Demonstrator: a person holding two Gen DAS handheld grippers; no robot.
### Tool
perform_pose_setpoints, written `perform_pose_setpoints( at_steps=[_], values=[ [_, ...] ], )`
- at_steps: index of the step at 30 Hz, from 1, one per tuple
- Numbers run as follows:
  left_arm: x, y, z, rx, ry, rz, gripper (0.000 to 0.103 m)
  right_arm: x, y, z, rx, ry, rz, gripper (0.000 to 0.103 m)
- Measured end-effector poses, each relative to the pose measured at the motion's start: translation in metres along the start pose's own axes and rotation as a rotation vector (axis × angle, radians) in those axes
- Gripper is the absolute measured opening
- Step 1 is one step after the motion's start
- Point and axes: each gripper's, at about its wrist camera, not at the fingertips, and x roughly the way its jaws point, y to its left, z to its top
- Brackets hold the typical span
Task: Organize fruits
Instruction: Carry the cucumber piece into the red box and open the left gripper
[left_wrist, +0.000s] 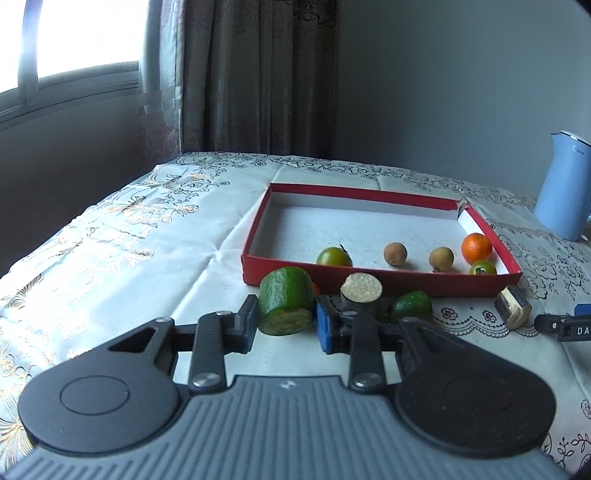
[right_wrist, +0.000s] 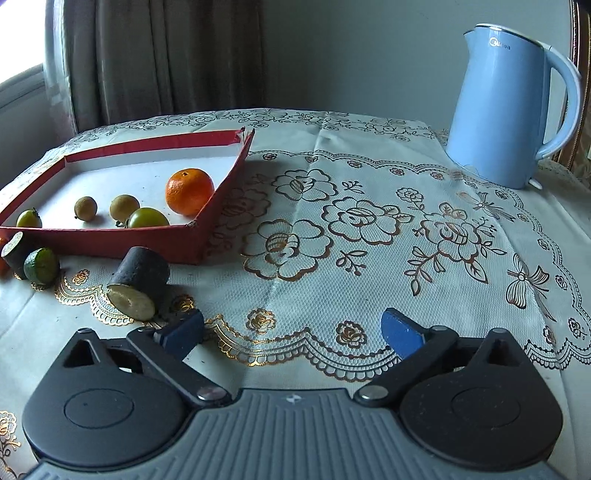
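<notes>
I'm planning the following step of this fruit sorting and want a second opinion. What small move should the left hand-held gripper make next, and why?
Probably carry it forward over the near wall of the red box and lower it onto the bare floor. The left hand-held gripper is shut on the green cucumber piece, which hangs just short of that wall, while the orange and small fruits already lie inside.

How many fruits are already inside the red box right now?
5. In the shallow red cardboard box: round orange tangerine in the right corner, green tomato beside it, two small brown longans mid-front, another green tomato leftmost. None looks hidden.
</notes>
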Motion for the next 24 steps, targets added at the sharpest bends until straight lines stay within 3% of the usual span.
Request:
perform_pose_setpoints(
  at_steps=[13,24],
  values=[
    [0.019,0.003,0.055,0.056,-0.067,0.056,0.029,0.000,0.000,0.000,0.000,0.000,0.001,0.103],
    [0.071,-0.006,0.093,0.076,-0.042,0.096,0.029,0.000,0.000,0.000,0.000,0.000,0.001,0.103]
  ],
)
